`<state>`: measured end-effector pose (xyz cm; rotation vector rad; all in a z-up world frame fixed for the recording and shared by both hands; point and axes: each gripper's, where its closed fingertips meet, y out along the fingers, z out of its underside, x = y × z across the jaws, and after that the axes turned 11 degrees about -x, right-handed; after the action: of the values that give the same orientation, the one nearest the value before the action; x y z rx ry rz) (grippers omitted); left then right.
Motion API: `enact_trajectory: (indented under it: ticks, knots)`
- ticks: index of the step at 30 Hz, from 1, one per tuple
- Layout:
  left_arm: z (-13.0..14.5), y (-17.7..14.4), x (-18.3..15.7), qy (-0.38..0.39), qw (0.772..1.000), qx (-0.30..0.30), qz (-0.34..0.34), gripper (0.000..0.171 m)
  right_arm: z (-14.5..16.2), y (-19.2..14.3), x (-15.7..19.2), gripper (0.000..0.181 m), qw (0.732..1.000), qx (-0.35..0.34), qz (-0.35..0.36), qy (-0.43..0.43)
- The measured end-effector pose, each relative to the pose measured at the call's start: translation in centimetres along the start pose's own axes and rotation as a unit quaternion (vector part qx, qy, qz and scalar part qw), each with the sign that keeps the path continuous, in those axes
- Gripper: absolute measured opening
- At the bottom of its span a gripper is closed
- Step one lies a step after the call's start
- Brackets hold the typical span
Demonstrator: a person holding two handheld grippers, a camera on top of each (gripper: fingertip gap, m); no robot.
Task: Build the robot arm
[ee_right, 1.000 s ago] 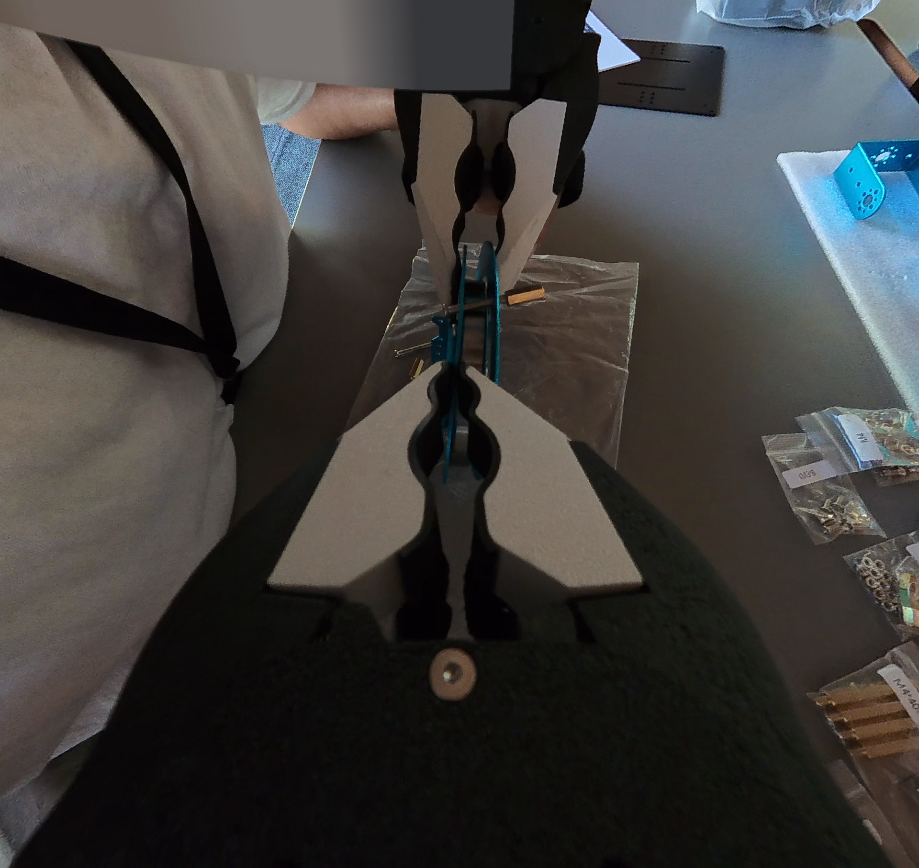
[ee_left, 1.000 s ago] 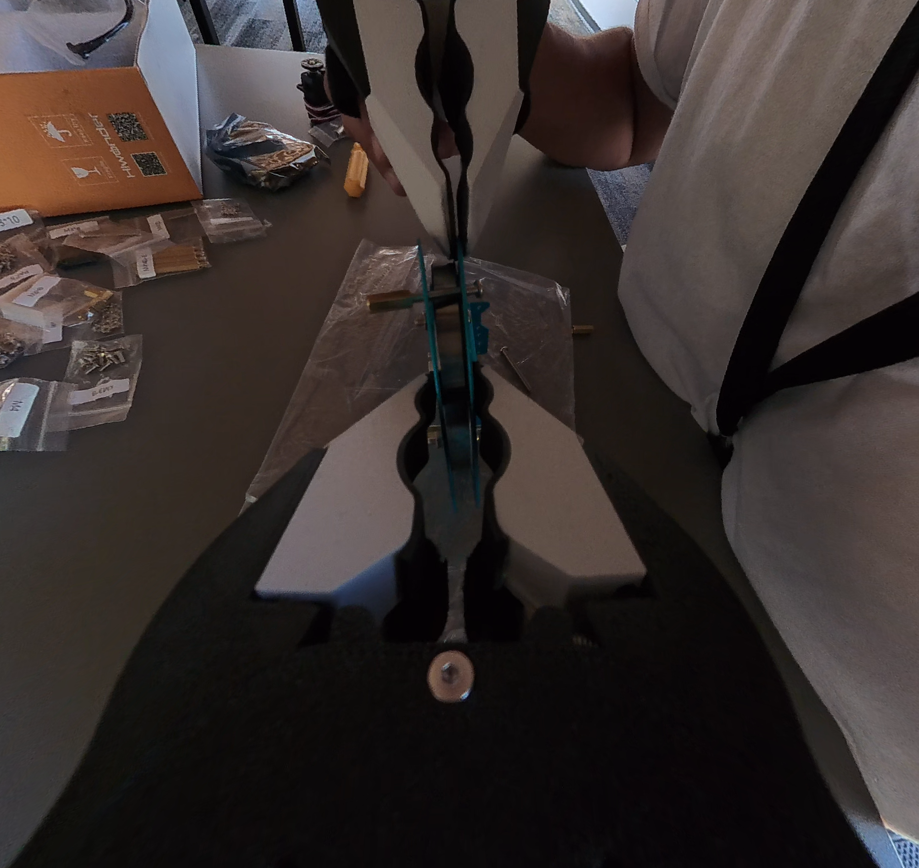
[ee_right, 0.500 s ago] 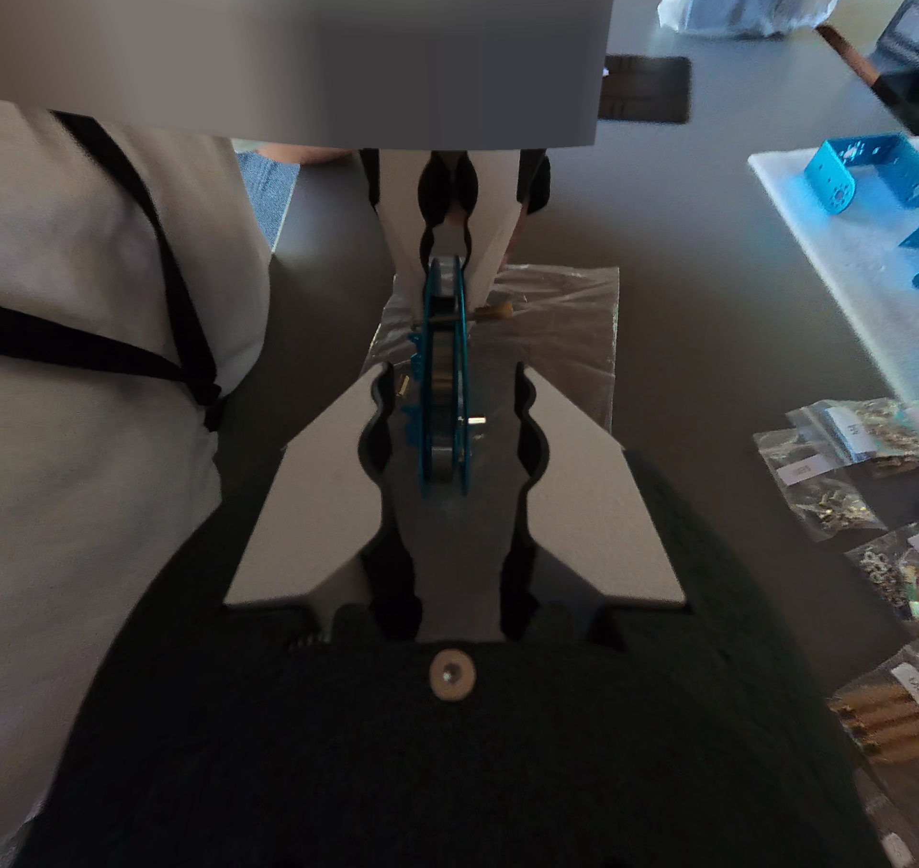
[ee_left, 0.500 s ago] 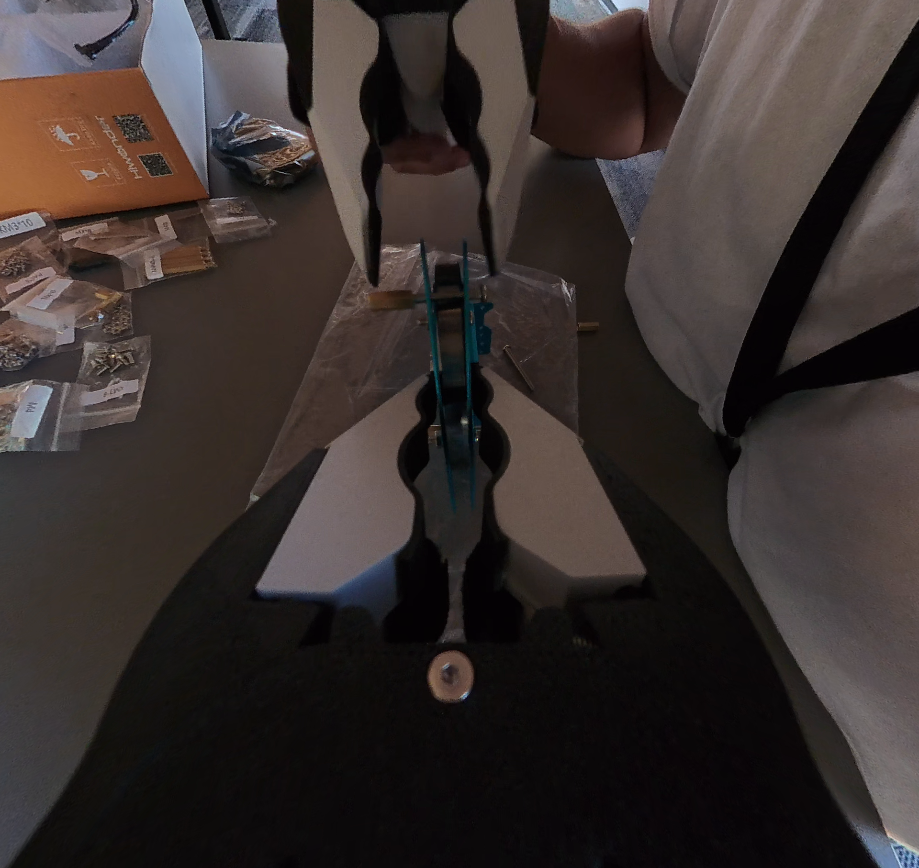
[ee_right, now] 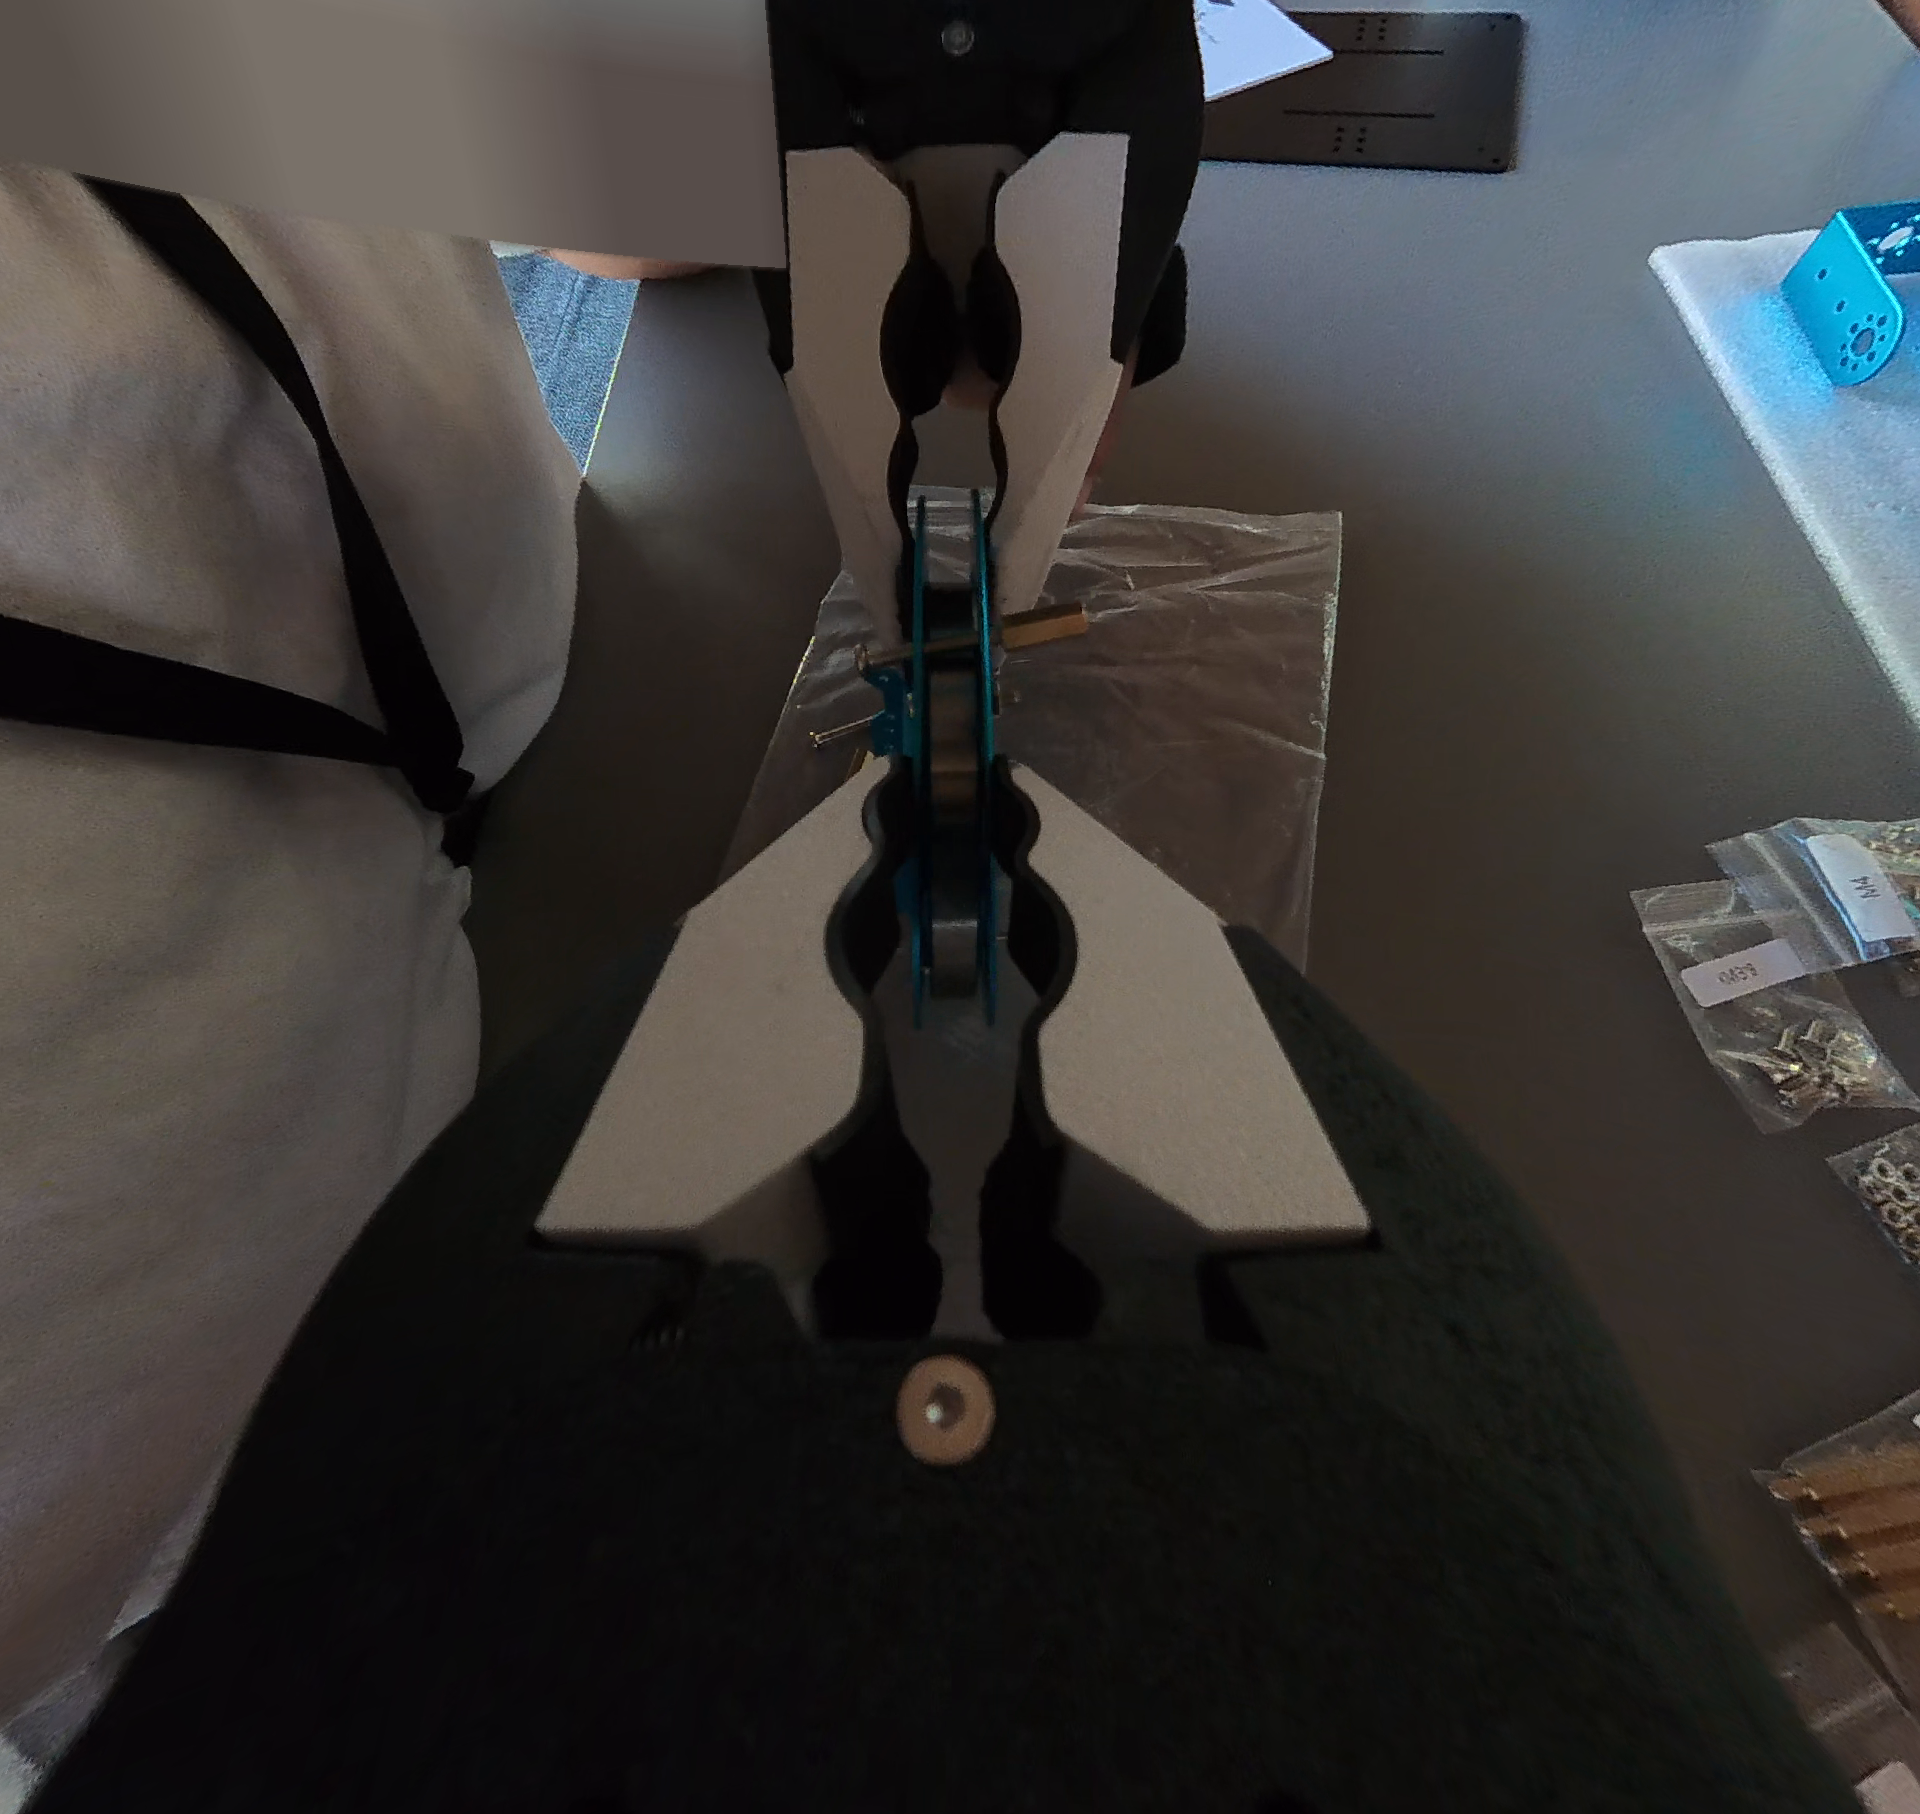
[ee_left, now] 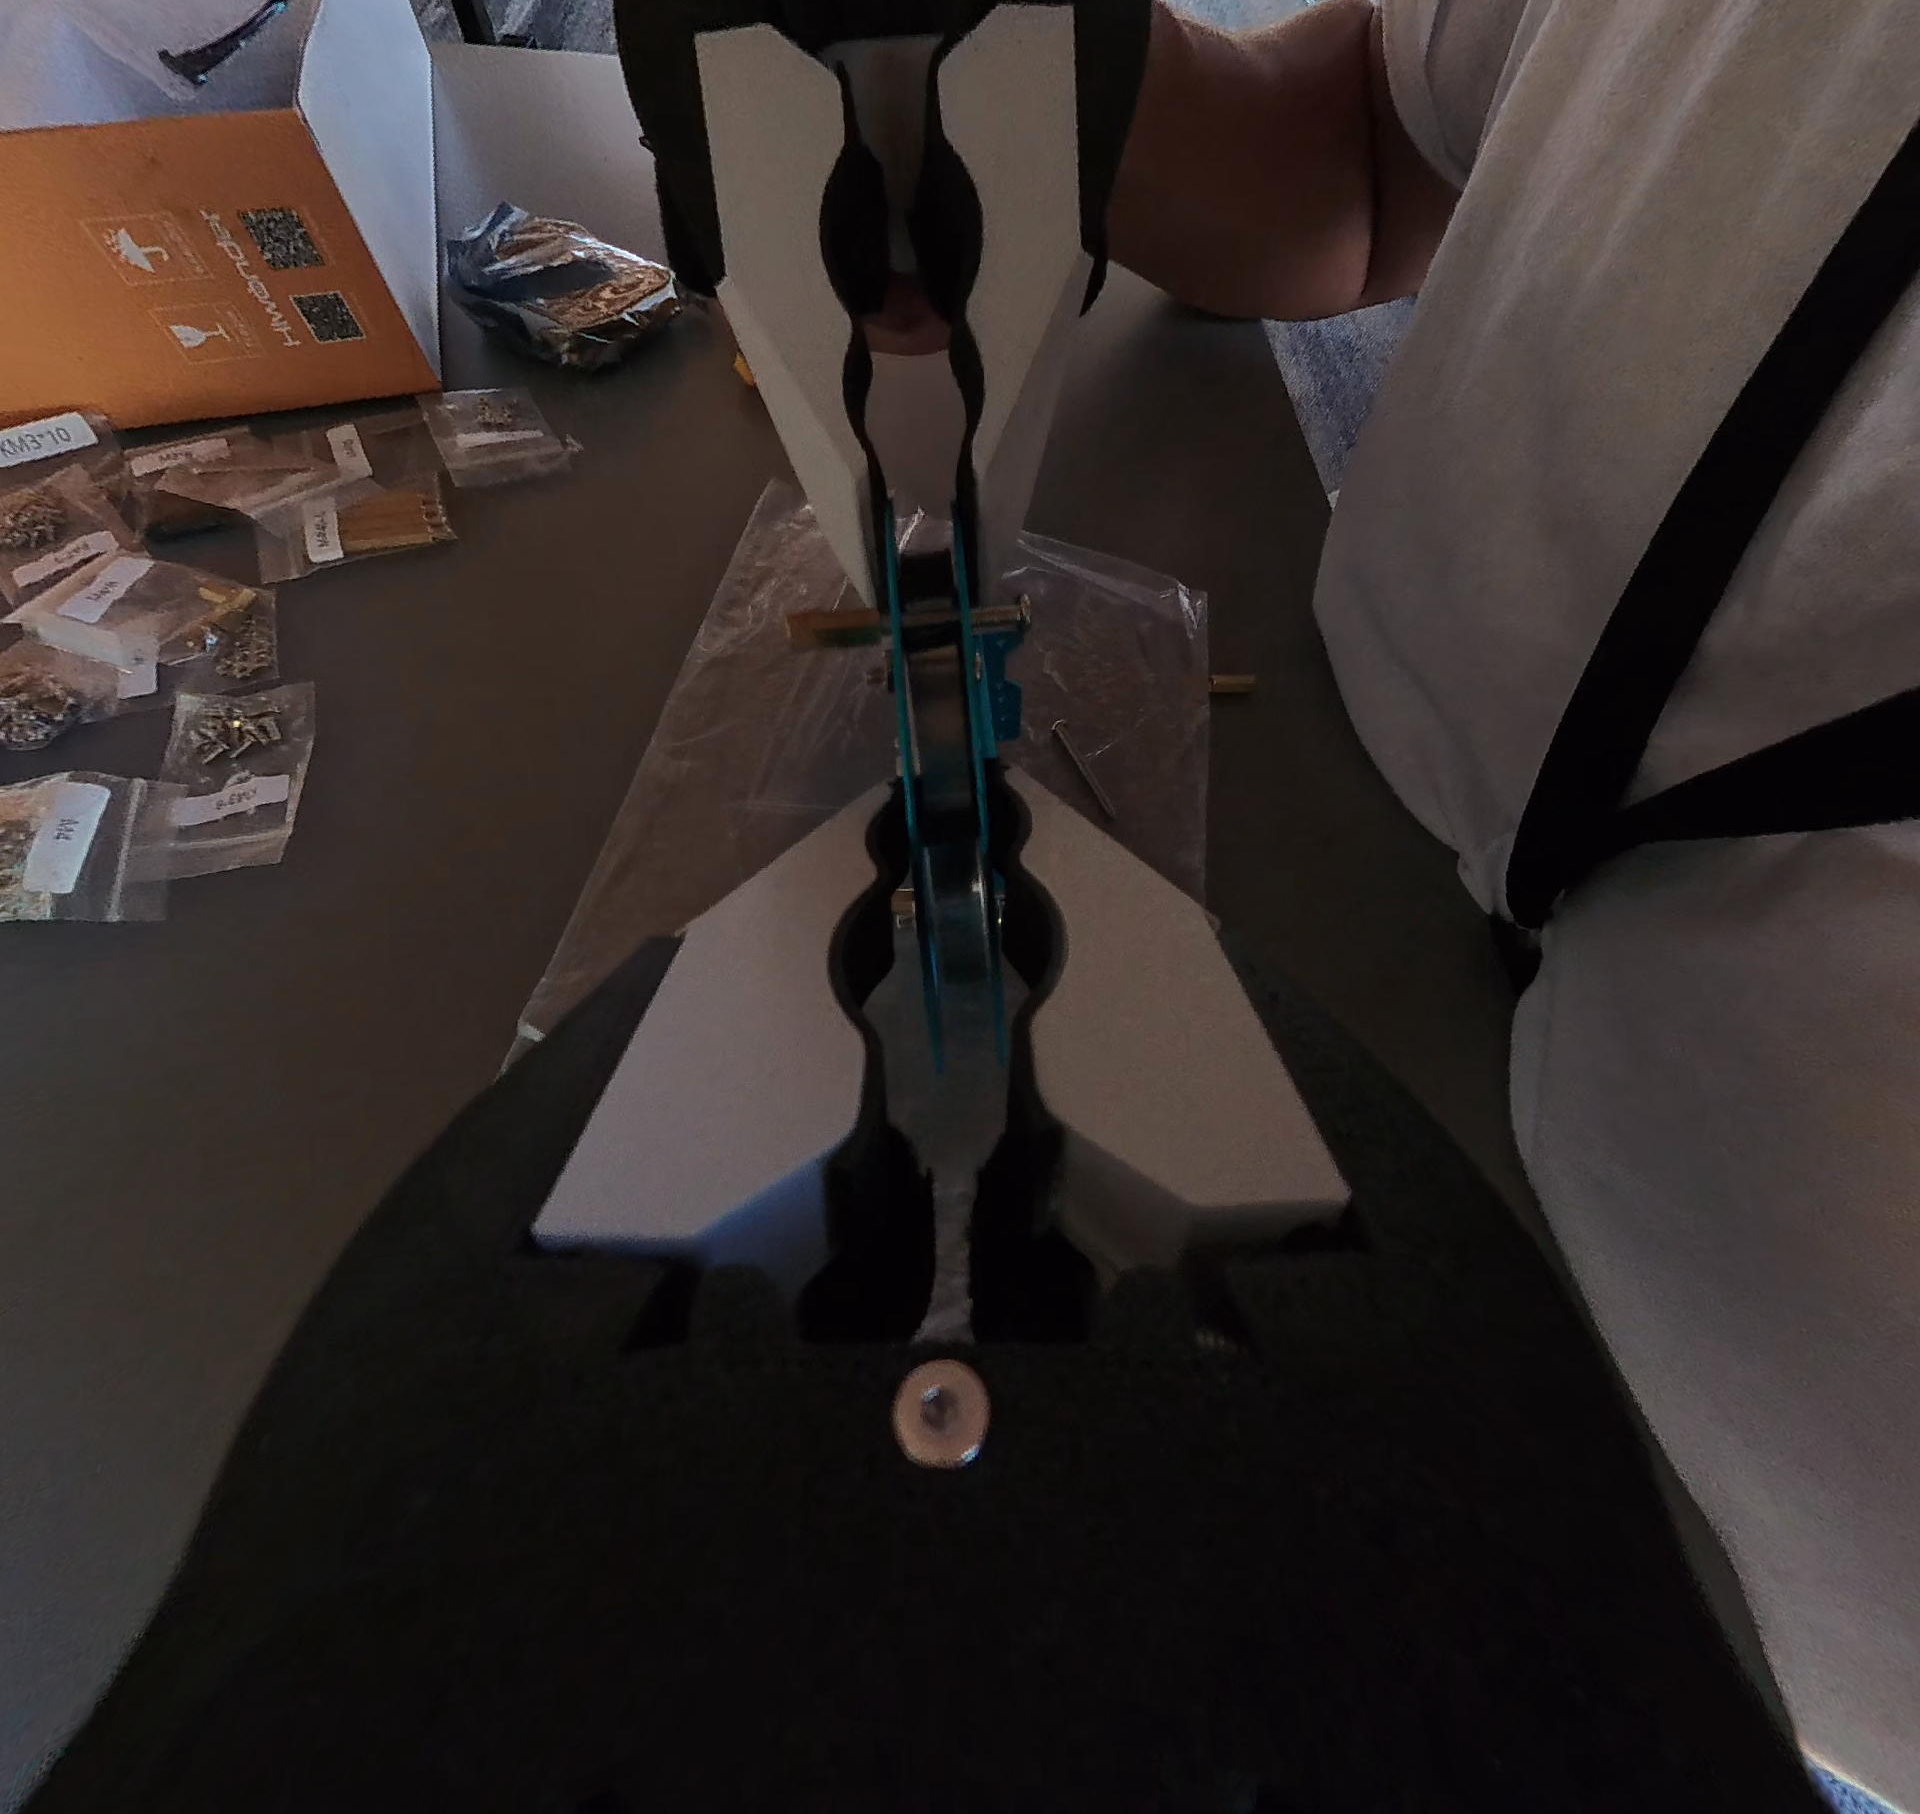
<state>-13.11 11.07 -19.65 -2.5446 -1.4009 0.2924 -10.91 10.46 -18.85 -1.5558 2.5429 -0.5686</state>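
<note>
A blue metal assembly (ee_left: 940,725), two thin blue plates with a dark part between them and a brass standoff (ee_left: 831,630) on a screw across it, is held on edge above a clear plastic bag (ee_left: 769,725). My left gripper (ee_left: 951,793) is shut on its near end. My right gripper (ee_left: 925,538) faces it and is shut on the far end. In the right wrist view the right gripper (ee_right: 951,777) clamps both plates of the assembly (ee_right: 951,715), and the left gripper (ee_right: 951,559) grips the opposite end. The standoff (ee_right: 1044,624) sticks out to the right.
A loose screw (ee_left: 1086,772) lies on the bag. An orange box (ee_left: 187,258) and small bags of hardware (ee_left: 229,756) lie to the left. A blue bracket (ee_right: 1860,310) on white foam (ee_right: 1818,476), a black plate (ee_right: 1382,91) and more bags (ee_right: 1787,995) show in the right wrist view. A person's white shirt (ee_left: 1662,621) is close by. The blue bracket on white foam (ee_right: 1818,476) is about 30 cm from both grippers' fingertips.
My right gripper opened wide half a second ago and has shut again, now around both blue plates. My left gripper has kept its hold and barely moved.
</note>
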Motion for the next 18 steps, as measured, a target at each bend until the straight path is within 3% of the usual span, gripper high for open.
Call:
enact_trajectory:
  ticks: [3,9,14,18]
  knots:
    - [-0.3,0.2,-0.4,-0.019,1.000,0.005,0.004,0.027,-0.1,0.1,0.0,0.013,1.000,-0.001,0.000,-0.006]
    - [-1.1,0.7,-0.9,-0.061,0.998,0.013,-0.011,0.040,-0.1,0.2,0.0,0.013,1.000,0.003,0.002,-0.005]
    - [-1.9,1.2,-0.4,-0.115,0.992,0.002,-0.045,0.040,0.0,0.2,-0.2,0.013,1.000,0.006,0.010,-0.007]
    - [-1.6,1.5,-0.1,-0.087,0.994,0.012,-0.064,0.032,0.0,0.1,-0.1,0.013,1.000,0.008,0.008,-0.006]
